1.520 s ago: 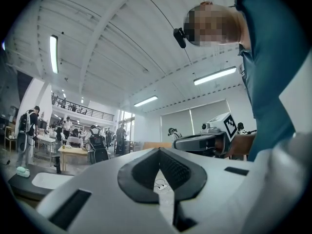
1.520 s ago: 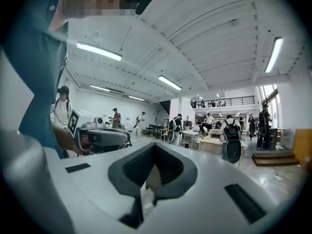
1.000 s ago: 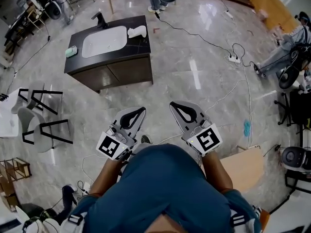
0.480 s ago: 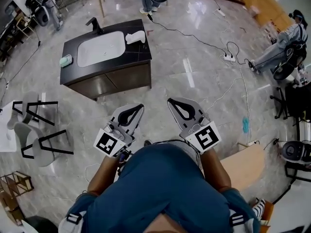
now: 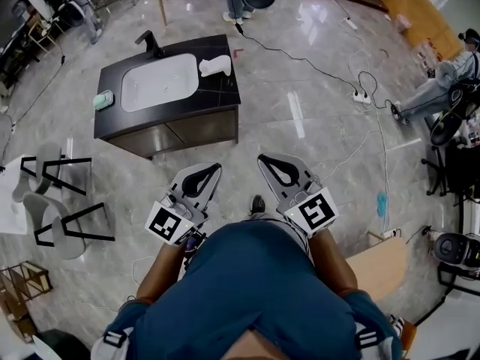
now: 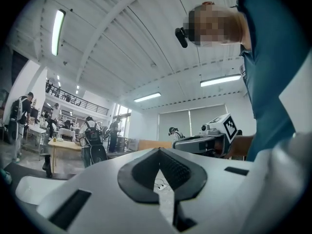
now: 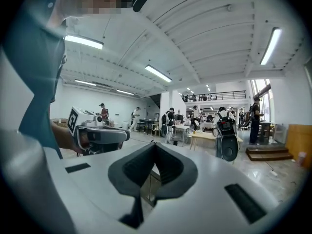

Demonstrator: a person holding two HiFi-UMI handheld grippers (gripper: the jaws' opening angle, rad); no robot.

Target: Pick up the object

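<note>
The only real change over the last second is underfoot. A shoe (image 5: 257, 203) now shows ahead of the torso, further right and forward than it was a second ago, so I judge a step is being taken across the floor (image 5: 300, 118). The sink cabinet has drifted only slightly in the head view and looks no nearer, still well apart from both tools. For the task, that puts us in the approach, with no reach started.

The left hand-held gripper (image 5: 216, 169) and the right hand-held gripper (image 5: 262, 159) sit side by side at waist height, just as in the earlier frames. Each one's own view shows its pads meeting at the tips, with only floor showing through the gap behind them. So both are closed on nothing, and that has not altered either.

What I am meant to pick up is not certain. My best guess is the white item (image 5: 214, 66) lying on the dark tabletop (image 5: 217, 90) at its far right corner, just beside the basin (image 5: 159, 81). A small green item (image 5: 103, 100) lies at the left end, and the faucet (image 5: 152, 43) stands behind the basin. Neither item has moved against the earlier frames, and nothing touches them. I'll need to close the distance and open a gripper before any grasp.
</note>
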